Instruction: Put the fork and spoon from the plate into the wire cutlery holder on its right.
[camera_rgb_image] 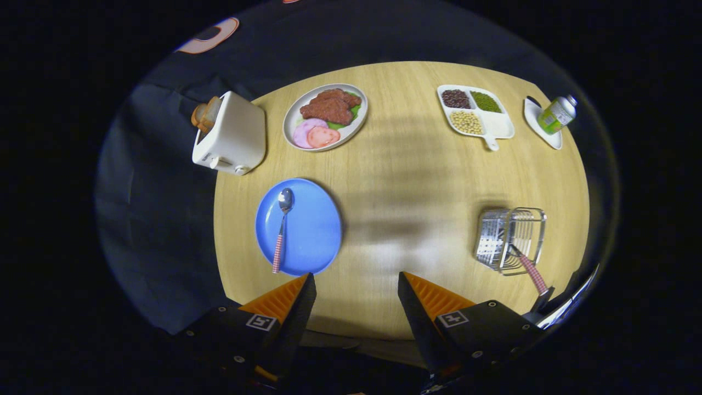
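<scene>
- The tool (356, 291) hangs above the near edge of the wooden surface (406, 181), its two orange fingers spread wide with nothing between them.
- The spoon (282, 227) lies on the blue plate (312, 230), just ahead of the left finger, bowl pointing away and checked handle toward the tool, which suits a pinch on the handle.
- The fork (527, 267) already leans in the wire cutlery holder (511, 240), beyond the right finger; its checked handle sticks out over the rim, so half the job looks done.
- The stretch of surface between plate and holder is bare, so I judge the carry across unobstructed.
- Farther off stand a toaster (230, 134), a plate of meat (326, 116), a divided dish of beans (476, 112) and a green bottle (556, 114) on a small white dish; none stands in the way.
</scene>
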### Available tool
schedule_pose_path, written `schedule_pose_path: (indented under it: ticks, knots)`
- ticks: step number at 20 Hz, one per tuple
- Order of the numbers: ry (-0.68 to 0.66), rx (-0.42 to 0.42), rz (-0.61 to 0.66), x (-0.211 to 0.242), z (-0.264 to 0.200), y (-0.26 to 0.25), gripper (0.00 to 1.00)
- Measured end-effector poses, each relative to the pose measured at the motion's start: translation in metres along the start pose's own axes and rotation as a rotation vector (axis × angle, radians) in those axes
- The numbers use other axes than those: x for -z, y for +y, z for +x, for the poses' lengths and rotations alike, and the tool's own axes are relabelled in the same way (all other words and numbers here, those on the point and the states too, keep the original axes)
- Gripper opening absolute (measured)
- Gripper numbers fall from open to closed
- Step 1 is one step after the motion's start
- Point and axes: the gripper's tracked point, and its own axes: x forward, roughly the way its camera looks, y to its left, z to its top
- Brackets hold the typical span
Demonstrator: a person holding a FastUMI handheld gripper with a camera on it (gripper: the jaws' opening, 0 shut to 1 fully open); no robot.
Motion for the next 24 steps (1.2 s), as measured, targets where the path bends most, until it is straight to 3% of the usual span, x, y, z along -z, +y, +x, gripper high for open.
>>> schedule_pose_path:
  ticks: [5,14,19,24]
  knots:
    - [0.018,-0.017,-0.026,-0.002,0.035,0.051,0.91]
    - [0.072,0.028,-0.062,0.01,0.09,0.107,0.91]
    - [0.093,0.076,-0.066,0.017,0.121,0.117,0.86]
    - [0.118,0.12,-0.079,0.024,0.146,0.123,0.73]
